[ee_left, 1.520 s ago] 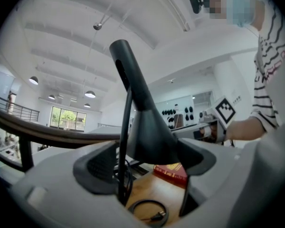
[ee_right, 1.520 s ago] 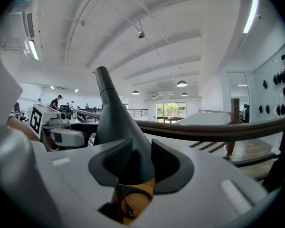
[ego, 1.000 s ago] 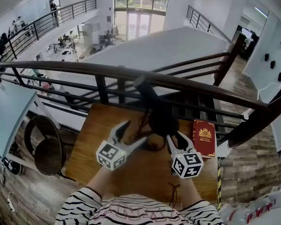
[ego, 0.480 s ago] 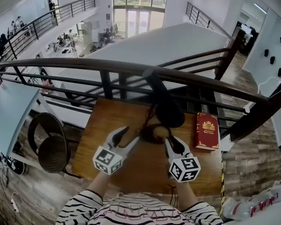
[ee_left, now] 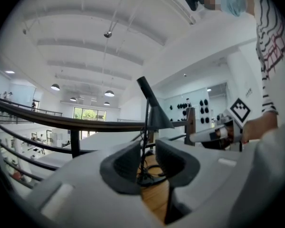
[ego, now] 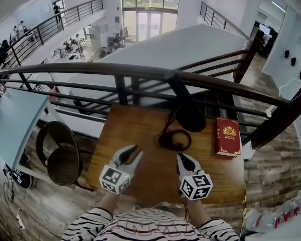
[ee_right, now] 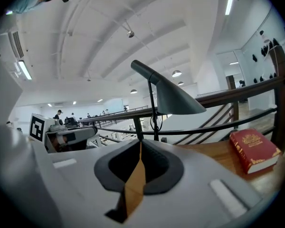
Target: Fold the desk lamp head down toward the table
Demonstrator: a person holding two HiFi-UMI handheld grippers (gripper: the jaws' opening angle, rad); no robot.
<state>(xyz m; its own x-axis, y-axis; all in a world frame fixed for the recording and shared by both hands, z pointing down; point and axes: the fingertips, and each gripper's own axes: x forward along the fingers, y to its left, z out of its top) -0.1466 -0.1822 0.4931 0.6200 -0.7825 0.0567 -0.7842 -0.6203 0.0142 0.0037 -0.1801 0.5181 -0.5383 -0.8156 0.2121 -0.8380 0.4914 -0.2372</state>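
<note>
A dark desk lamp stands at the back of the wooden table [ego: 125, 129]. Its cone head [ego: 186, 109] is tilted on the stem above the round base [ego: 174, 140], which has a coiled cord. In the head view both grippers hang over the table's near half, short of the base and touching nothing. The left gripper [ego: 134, 153] has a narrow gap between closing jaws, with nothing in it. It points at the lamp base [ee_left: 149, 177]. The right gripper [ego: 182, 159] is closing, its pads meeting at the tips and empty. The lamp head [ee_right: 173, 98] lies beyond it.
A red book [ego: 229, 136] lies flat on the table's right side. A dark railing [ego: 90, 73] runs just behind the table above a drop to a lower floor. A round chair [ego: 60, 157] stands left of the table.
Both grippers have drawn back from the lamp base toward the table's near edge. Both pairs of jaws have narrowed, the right pair until its pads meet. The lamp stands as before.
</note>
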